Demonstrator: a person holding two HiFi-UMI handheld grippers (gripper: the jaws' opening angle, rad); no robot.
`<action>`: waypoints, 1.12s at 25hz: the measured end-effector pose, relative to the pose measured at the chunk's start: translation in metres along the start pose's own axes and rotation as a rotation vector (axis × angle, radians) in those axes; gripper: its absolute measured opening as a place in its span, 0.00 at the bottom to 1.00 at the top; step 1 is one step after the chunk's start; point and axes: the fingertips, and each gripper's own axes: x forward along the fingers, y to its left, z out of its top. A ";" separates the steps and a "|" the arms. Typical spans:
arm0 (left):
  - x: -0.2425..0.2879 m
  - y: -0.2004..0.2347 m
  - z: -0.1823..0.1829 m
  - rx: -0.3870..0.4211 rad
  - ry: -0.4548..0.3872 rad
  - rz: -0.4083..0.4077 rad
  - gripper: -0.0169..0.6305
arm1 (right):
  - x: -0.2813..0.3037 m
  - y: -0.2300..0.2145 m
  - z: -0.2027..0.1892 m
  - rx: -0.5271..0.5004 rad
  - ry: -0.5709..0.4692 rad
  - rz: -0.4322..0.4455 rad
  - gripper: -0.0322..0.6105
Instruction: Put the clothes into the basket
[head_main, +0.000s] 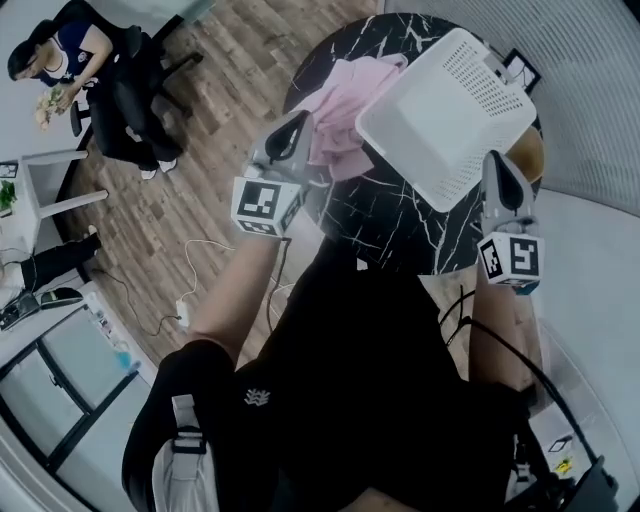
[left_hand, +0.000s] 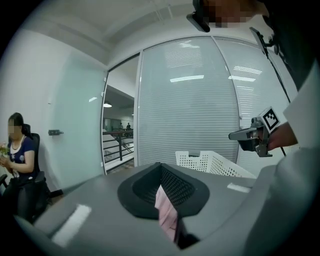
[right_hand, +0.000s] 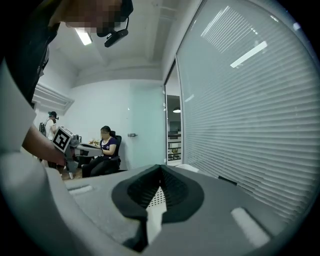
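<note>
where left gripper (head_main: 298, 126) pinches, cloth (head_main: 346, 98) trails toward basket (head_main: 440, 122)

We wear black short-sleeved top (head_main: 370, 370) | white emblem (head_main: 257, 397) at 7 o'clock | black cable (head_main: 505, 350) at 4 o'clock

Layout, as seen from above my own tongs:

- Table (head_main: 400, 235): straight before me.
- Basket (head_main: 440, 120): over the table's far right part, its near rim between the jaws of my right gripper (head_main: 497, 165).
- Clothes (head_main: 345, 90): on the table's far left part, touching the basket's left side, with one fold pinched in my left gripper (head_main: 297, 128).
- Left gripper: left of the basket, well apart from the right gripper.
- Cable (head_main: 195, 275): on the floor (head_main: 230, 60), left of the table.
- Seated person (head_main: 60, 60): far left, well beyond the cable.
</note>
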 end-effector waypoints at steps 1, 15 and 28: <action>0.008 0.000 -0.005 0.007 0.001 -0.025 0.04 | 0.003 0.002 -0.003 0.000 0.006 -0.014 0.05; 0.055 0.014 -0.086 0.005 0.121 -0.211 0.07 | 0.049 0.018 -0.029 -0.021 0.046 -0.084 0.05; 0.090 0.013 -0.137 0.008 0.183 -0.264 0.63 | 0.056 -0.002 -0.060 0.010 0.077 -0.134 0.05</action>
